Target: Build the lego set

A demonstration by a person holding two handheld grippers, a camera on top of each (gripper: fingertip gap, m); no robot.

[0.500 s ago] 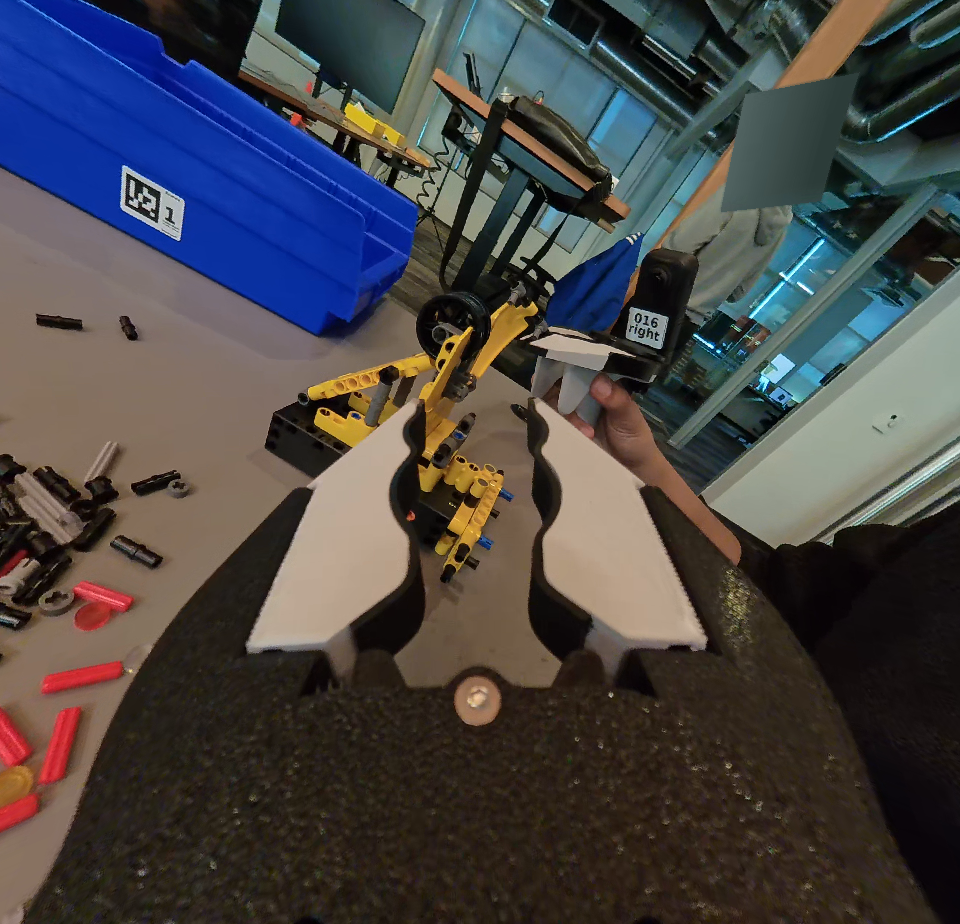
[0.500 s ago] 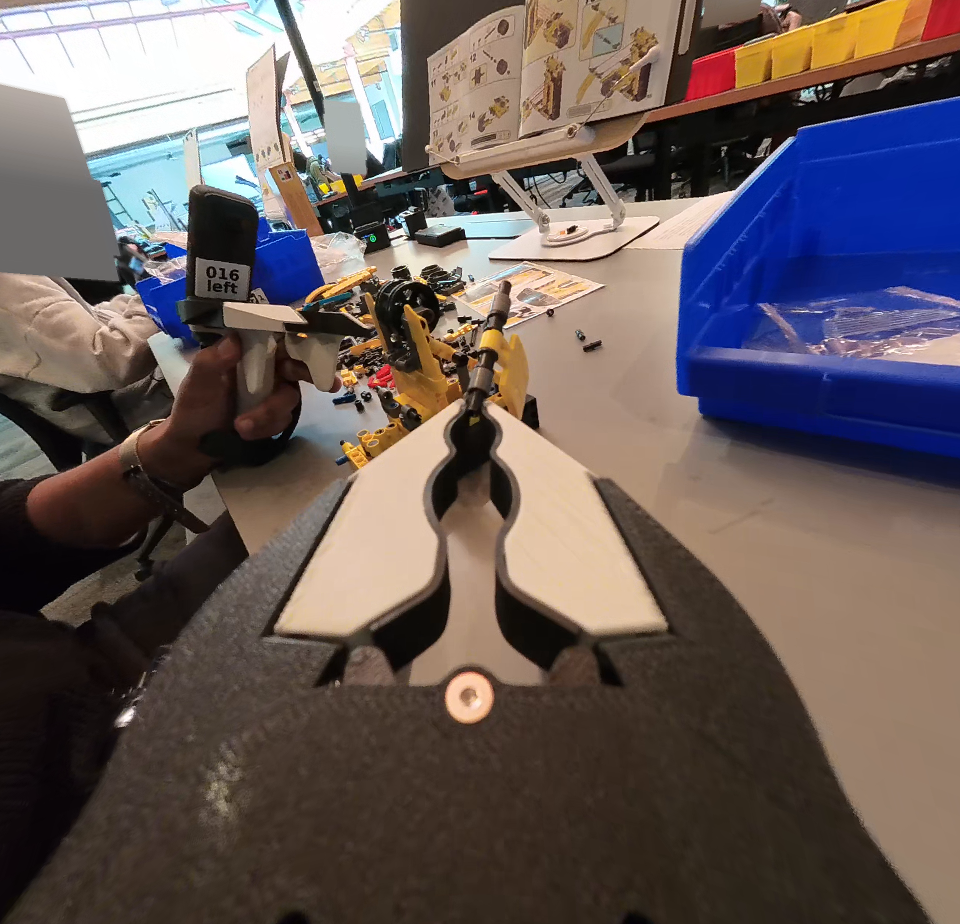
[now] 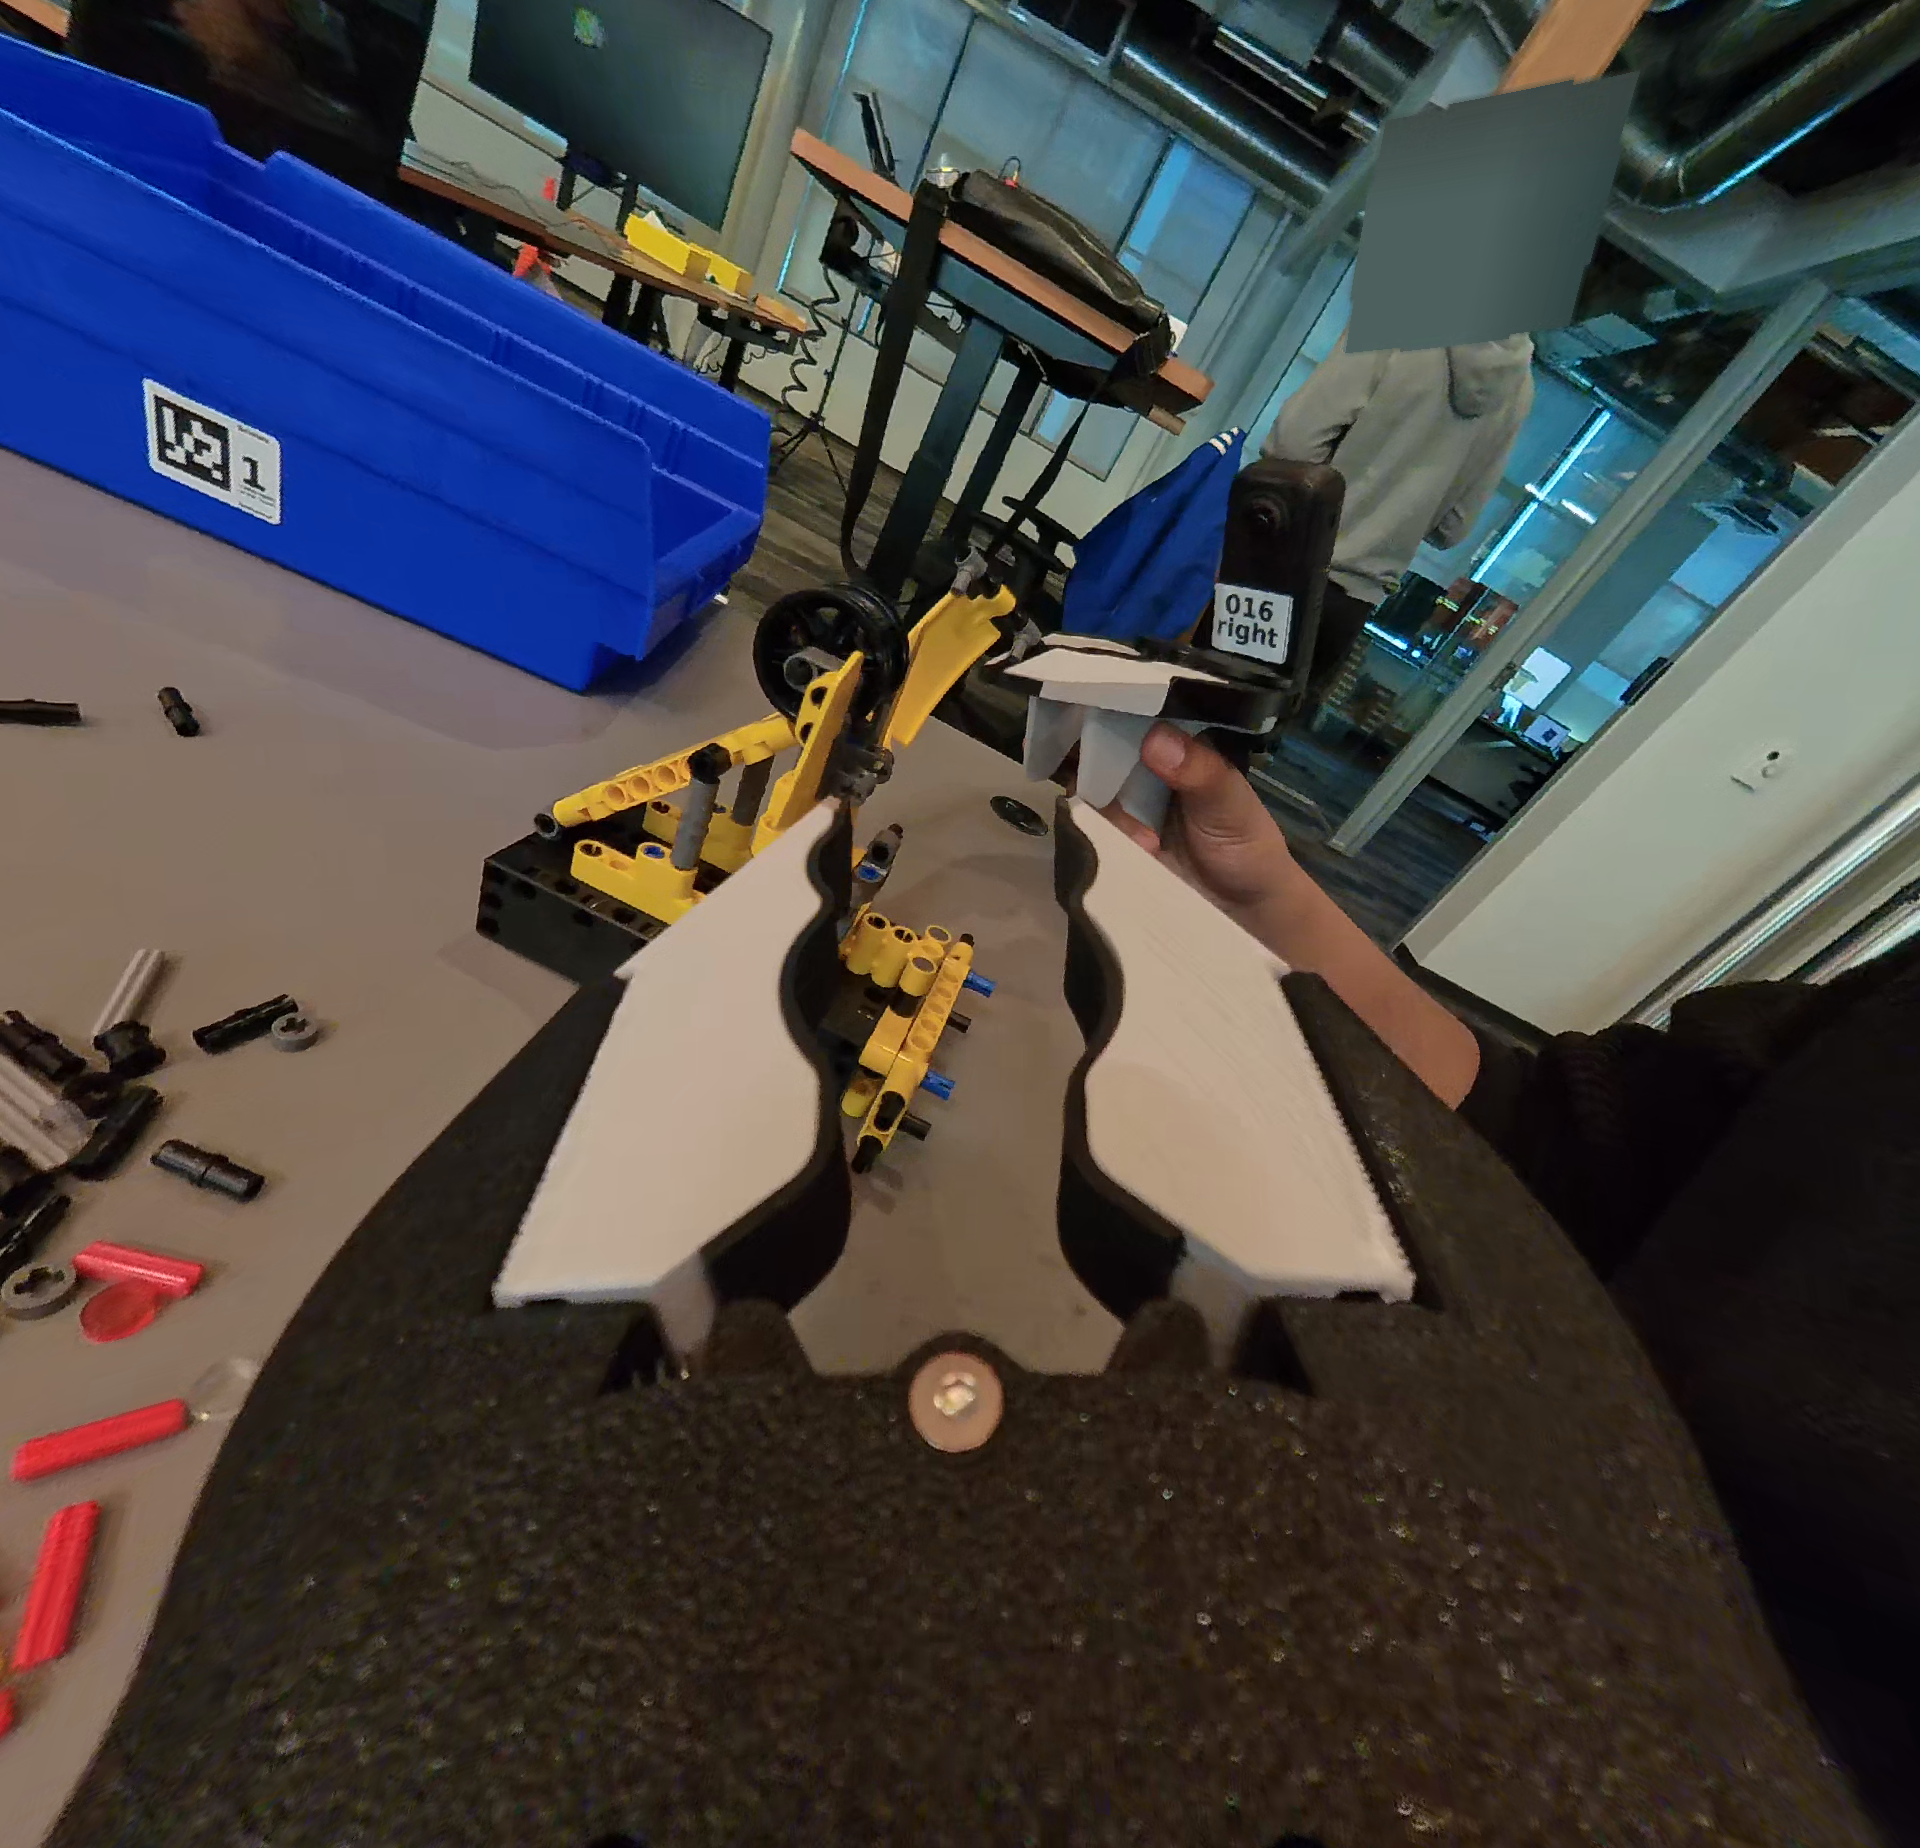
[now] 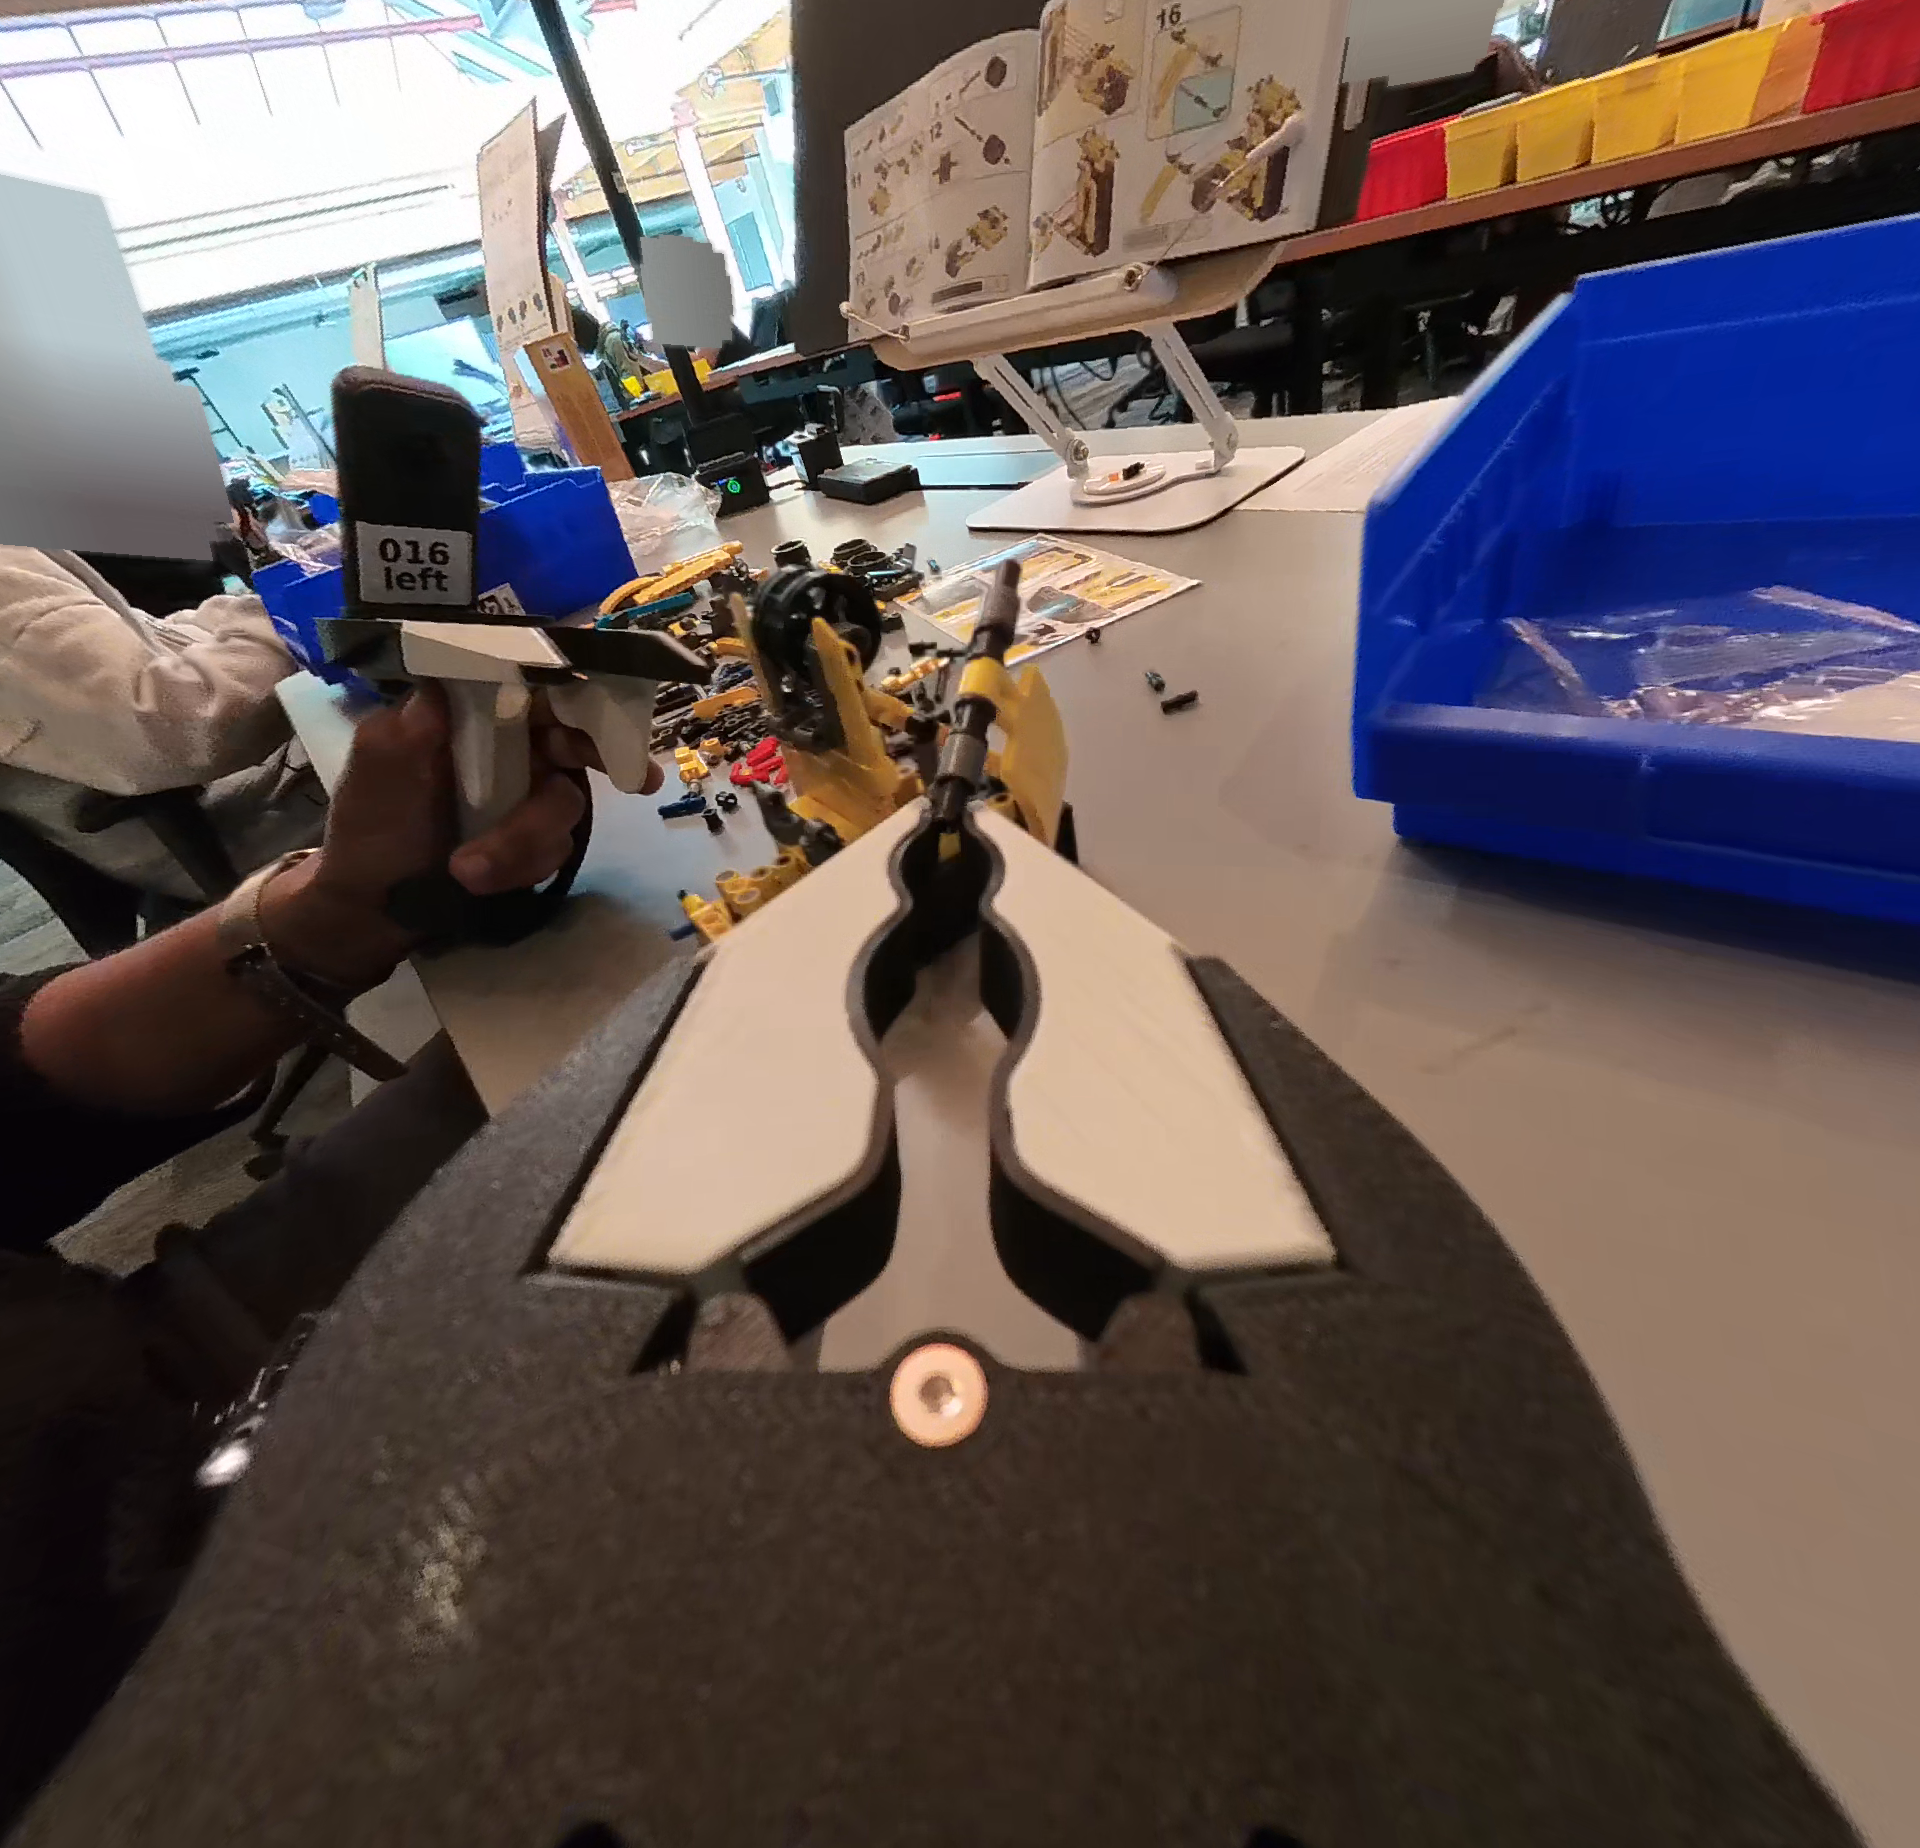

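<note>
Yellow brick model [image 3: 790, 811] stands part-built on grey worktop [image 3: 312, 842], many loose pieces [image 3: 135, 1154] unused beside it (build looks unfinished). Left gripper [image 3: 940, 842]: jaws spread, empty, over model. Right gripper [image 4: 951, 832]: jaws pinching model's dark rod [image 4: 977, 686].

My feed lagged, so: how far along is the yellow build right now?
Done: the yellow model stands on its black base, wheel mounted. In hand: the right gripper has its jaws shut on the model's dark rod; the left gripper hangs open over its front. Left: many loose parts lie unattached on the table.
</note>
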